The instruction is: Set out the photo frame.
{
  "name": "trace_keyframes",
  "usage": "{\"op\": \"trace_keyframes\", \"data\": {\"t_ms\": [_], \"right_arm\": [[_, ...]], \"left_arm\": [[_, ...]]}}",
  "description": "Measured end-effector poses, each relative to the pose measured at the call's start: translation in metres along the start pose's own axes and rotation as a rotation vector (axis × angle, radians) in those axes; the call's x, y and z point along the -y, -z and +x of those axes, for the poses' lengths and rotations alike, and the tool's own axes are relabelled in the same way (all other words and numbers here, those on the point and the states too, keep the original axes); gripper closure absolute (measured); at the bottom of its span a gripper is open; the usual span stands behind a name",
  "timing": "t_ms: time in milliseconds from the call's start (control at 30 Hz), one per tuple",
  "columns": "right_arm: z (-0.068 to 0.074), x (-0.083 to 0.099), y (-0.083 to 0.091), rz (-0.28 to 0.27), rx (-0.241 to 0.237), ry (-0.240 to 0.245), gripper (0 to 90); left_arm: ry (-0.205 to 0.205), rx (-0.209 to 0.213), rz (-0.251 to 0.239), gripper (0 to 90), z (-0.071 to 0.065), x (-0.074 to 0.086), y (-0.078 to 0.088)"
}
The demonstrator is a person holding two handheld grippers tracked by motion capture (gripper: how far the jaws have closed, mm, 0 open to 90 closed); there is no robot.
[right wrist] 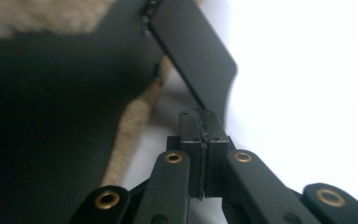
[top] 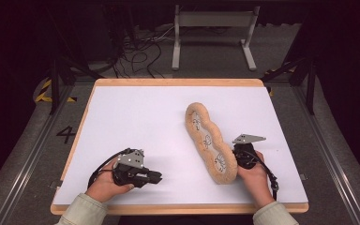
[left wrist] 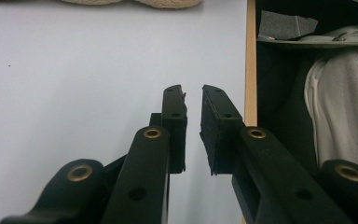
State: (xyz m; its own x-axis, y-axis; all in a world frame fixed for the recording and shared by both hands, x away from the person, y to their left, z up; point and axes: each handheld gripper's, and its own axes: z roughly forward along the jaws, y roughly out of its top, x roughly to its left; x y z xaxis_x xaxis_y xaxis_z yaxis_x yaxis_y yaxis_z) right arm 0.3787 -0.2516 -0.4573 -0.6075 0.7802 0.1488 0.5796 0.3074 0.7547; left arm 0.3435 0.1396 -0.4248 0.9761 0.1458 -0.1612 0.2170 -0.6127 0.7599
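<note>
the long tan plush cushion (top: 209, 143) lies slantwise on the white table top (top: 136, 117), running from 12 to 5 o'clock right of centre; it carries dark prints, no readable writing. the whole 9 o'clock half of the board is bare, wood edge (top: 178, 82) all round. the right gripper (top: 242, 157) sits just beside the cushion's near end, jaws pressed together on nothing. the left gripper (top: 157, 177), at 7 o'clock, has a narrow empty gap. a "4" (top: 66, 134) marks the floor.
</note>
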Motion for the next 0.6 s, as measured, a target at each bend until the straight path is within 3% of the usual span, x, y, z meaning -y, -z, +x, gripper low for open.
{"op": "trace_keyframes", "data": {"t_ms": [267,333,400,433,600], "right_arm": [[-0.005,0.003,0.028,-0.013,0.066,-0.007,82.2],[-0.001,0.005,0.045,-0.016,0.113,0.013,77.9],[0.001,0.006,0.049,-0.018,0.124,0.023,76.4],[0.003,0.007,0.057,-0.015,0.141,0.030,74.0],[0.006,0.009,0.076,-0.028,0.168,0.006,69.2]], "left_arm": [[0.022,-0.041,-0.004,70.0,0.006,-0.003,-0.002],[0.058,-0.084,-0.007,67.9,0.012,-0.005,-0.002],[0.073,-0.093,-0.009,66.1,0.013,-0.005,-0.002],[0.099,-0.107,-0.024,65.0,0.019,-0.006,-0.001],[0.145,-0.137,-0.025,60.0,0.029,-0.009,-0.002]]}}
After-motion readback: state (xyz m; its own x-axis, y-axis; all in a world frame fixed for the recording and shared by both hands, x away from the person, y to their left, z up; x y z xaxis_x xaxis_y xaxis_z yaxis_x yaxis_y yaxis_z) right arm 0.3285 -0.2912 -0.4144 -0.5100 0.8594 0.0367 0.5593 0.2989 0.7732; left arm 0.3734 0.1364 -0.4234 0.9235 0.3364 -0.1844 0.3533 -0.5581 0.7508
